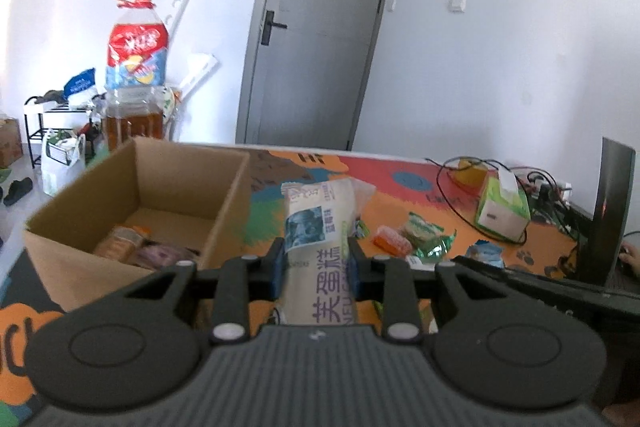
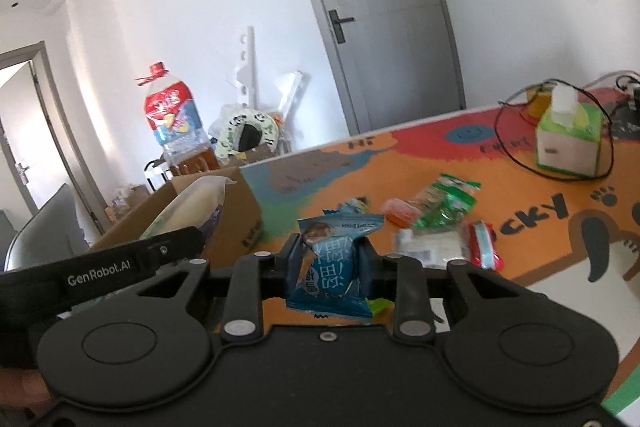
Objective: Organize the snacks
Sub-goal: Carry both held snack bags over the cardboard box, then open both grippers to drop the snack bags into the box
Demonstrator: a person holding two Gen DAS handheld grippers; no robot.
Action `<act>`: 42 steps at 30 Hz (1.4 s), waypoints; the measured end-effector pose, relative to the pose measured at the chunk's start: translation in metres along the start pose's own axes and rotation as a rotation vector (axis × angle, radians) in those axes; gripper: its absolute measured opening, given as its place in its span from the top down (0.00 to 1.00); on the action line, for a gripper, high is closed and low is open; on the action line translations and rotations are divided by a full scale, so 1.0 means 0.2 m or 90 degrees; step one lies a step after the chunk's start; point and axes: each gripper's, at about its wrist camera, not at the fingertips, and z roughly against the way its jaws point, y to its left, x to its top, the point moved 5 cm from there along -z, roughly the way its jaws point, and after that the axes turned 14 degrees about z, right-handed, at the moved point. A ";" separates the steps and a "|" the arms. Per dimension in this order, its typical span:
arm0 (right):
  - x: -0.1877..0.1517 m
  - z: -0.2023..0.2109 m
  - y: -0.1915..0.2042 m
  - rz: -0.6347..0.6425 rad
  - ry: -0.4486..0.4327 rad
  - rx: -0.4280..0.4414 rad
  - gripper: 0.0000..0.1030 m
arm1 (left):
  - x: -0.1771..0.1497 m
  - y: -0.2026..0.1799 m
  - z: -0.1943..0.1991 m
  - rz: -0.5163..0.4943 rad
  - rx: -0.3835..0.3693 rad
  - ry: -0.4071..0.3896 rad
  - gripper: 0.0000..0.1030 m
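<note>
The left gripper [image 1: 316, 263] clamps a tall cream cake packet [image 1: 320, 247] just right of the cardboard box [image 1: 132, 211]; inside that box lie a few wrapped snacks [image 1: 136, 247]; right of the box, loose packets [image 1: 416, 239] and a green tissue box [image 1: 504, 207] sit on the orange mat [image 1: 440, 195].

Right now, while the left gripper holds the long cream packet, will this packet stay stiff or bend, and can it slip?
The long cream packet probably holds its shape: it stands out past the left gripper without drooping. It looks puffy and light, so likely a soft cake that hard squeezing could crush. The glossy wrapper may slip, though the pads press it on both sides.
</note>
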 end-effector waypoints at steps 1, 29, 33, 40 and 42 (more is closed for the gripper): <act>0.01 0.01 0.02 0.004 -0.003 0.002 0.71 | 0.01 0.01 0.02 0.002 0.002 -0.004 0.72; 0.21 -0.06 0.38 0.030 -0.056 0.083 0.71 | 0.28 0.43 0.26 0.040 0.061 -0.072 0.72; 0.23 -0.10 0.43 0.041 -0.054 0.096 0.71 | 0.34 0.52 0.22 0.056 0.069 -0.070 0.72; 0.27 -0.22 0.48 0.054 -0.042 0.110 0.71 | 0.41 0.65 0.10 0.078 0.083 -0.059 0.72; 0.28 -0.25 0.49 0.057 -0.039 0.109 0.71 | 0.42 0.67 0.05 0.080 0.080 -0.052 0.72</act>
